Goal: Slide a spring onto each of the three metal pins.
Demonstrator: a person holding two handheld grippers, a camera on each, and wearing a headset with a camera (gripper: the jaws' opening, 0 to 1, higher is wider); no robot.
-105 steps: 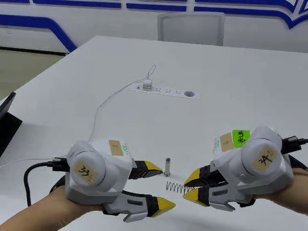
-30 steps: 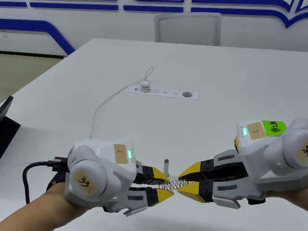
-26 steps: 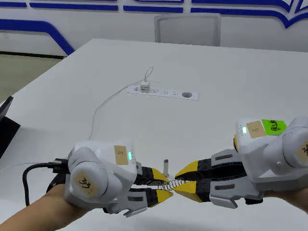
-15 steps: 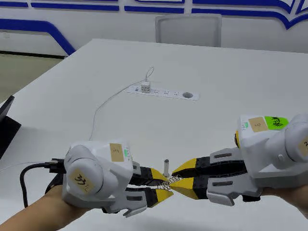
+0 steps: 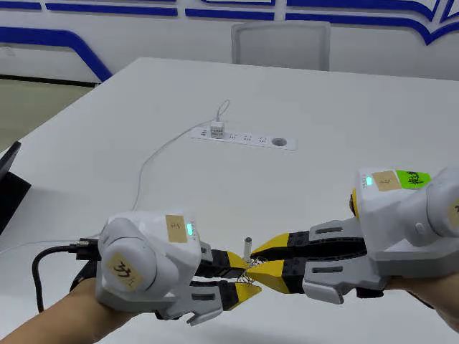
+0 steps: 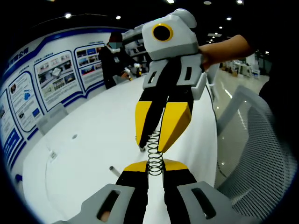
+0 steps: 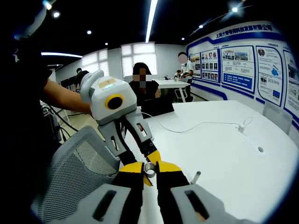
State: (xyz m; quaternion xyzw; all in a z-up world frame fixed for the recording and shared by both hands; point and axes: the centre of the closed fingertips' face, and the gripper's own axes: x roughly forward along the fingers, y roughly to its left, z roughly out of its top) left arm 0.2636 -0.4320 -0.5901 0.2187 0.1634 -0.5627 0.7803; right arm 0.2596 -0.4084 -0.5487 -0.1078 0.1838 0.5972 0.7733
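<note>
A short metal pin (image 5: 249, 247) stands upright on the white table (image 5: 287, 186); it also shows as the pin (image 6: 114, 171) and the pin (image 7: 195, 177). A small steel spring (image 5: 251, 263) hangs just in front of it, held at both ends. My left gripper (image 5: 244, 275) is shut on one end of the spring (image 6: 154, 157). My right gripper (image 5: 253, 262) is shut on the other end of the spring (image 7: 149, 169). The yellow tips of both nearly touch. My right gripper (image 6: 161, 133) comes in from above, and my left gripper (image 7: 150, 158) from the upper left.
A white power strip (image 5: 244, 136) with a plug (image 5: 216, 130) and a thin cable lies mid-table. A grey chair (image 5: 281, 41) stands at the far edge. A black cable (image 5: 50, 252) trails from my left gripper. A dark object (image 5: 8, 183) sits at the left edge.
The two grippers have drawn closer together. The stretch of spring showing between their tips has shrunk to a few coils. The pin has not moved.
</note>
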